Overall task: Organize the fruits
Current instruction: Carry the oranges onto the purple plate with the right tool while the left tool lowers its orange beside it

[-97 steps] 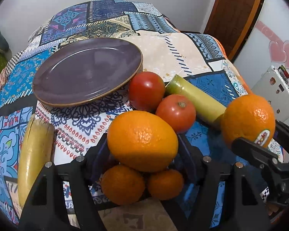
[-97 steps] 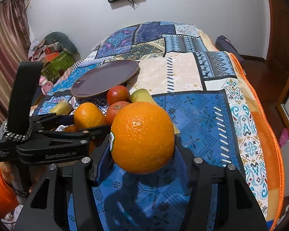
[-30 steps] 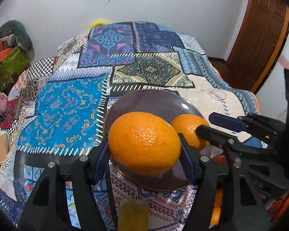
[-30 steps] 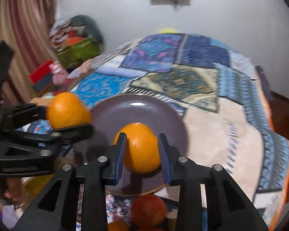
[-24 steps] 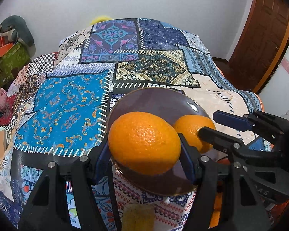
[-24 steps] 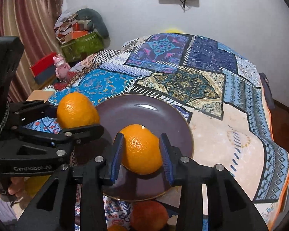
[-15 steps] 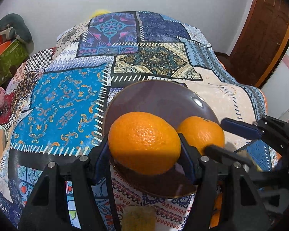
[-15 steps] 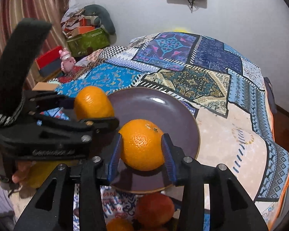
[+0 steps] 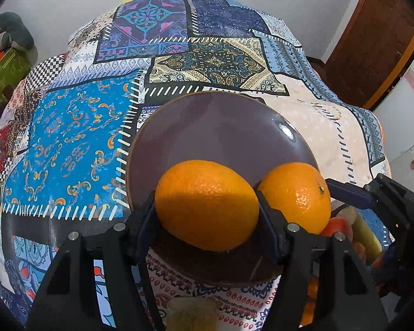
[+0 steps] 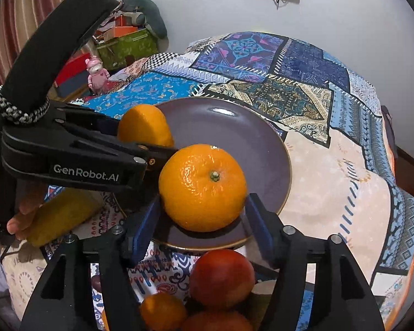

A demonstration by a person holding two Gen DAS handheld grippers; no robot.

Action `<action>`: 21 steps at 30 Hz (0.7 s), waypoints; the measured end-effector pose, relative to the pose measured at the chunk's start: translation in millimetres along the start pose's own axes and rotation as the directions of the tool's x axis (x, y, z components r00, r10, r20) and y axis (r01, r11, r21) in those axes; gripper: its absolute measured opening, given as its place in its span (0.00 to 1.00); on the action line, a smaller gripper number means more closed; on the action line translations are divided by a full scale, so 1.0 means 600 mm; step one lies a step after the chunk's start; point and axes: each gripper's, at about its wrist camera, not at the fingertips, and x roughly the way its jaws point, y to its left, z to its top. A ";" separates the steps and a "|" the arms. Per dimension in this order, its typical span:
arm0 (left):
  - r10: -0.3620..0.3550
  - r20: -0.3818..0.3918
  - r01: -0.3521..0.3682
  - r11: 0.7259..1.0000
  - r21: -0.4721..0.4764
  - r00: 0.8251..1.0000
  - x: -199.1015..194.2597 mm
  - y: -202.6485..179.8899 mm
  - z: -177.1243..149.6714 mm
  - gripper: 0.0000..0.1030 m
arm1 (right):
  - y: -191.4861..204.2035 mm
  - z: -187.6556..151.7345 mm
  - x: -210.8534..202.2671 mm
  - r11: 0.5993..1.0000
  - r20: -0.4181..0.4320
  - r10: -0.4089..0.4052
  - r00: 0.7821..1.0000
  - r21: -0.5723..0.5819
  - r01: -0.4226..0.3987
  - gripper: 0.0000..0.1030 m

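Observation:
A dark purple plate (image 9: 220, 132) lies on the patchwork cloth. My left gripper (image 9: 207, 212) is shut on a large orange (image 9: 207, 205) and holds it just over the plate's near rim. A second orange (image 10: 202, 187) rests stem-up on the plate (image 10: 256, 149) between the pads of my right gripper (image 10: 202, 205). Its jaws are opening, and the blue pads (image 10: 255, 220) stand slightly off the peel. In the right wrist view the left gripper's orange (image 10: 145, 125) sits to the left, touching or nearly touching the second orange.
Below the plate's near rim lie a tomato (image 10: 220, 275) and small oranges (image 10: 162, 314). A yellow banana (image 10: 60, 218) lies left of the plate beside a person's hand (image 10: 19, 220). A green-yellow stalk (image 9: 367, 237) lies at the right. Boxes and a pink toy (image 10: 96, 71) stand beyond the table.
The right gripper's jaws have spread and let go of their orange, which now sits on the plate. Both grippers have sunk a little toward the plate. The left still grips its orange.

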 end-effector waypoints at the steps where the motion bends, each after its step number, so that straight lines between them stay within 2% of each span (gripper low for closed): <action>1: -0.003 -0.004 0.003 1.000 -0.004 1.000 0.001 0.001 0.001 0.63 | 0.001 0.001 0.000 1.000 0.003 -0.005 1.000 -0.003 0.005 0.59; 8: -0.012 -0.017 0.012 1.000 -0.013 1.000 0.008 0.001 0.013 0.64 | -0.001 0.005 0.003 0.999 0.024 -0.046 0.999 -0.015 0.046 0.58; 12: -0.053 -0.018 0.052 0.998 -0.028 0.998 0.007 -0.002 0.018 0.68 | -0.011 0.011 0.008 0.995 0.034 -0.104 0.994 0.005 0.104 0.58; 21: -0.057 -0.011 0.057 0.998 -0.037 0.998 0.008 0.003 0.018 0.68 | -0.011 0.009 0.002 0.997 0.029 -0.079 0.996 -0.005 0.079 0.60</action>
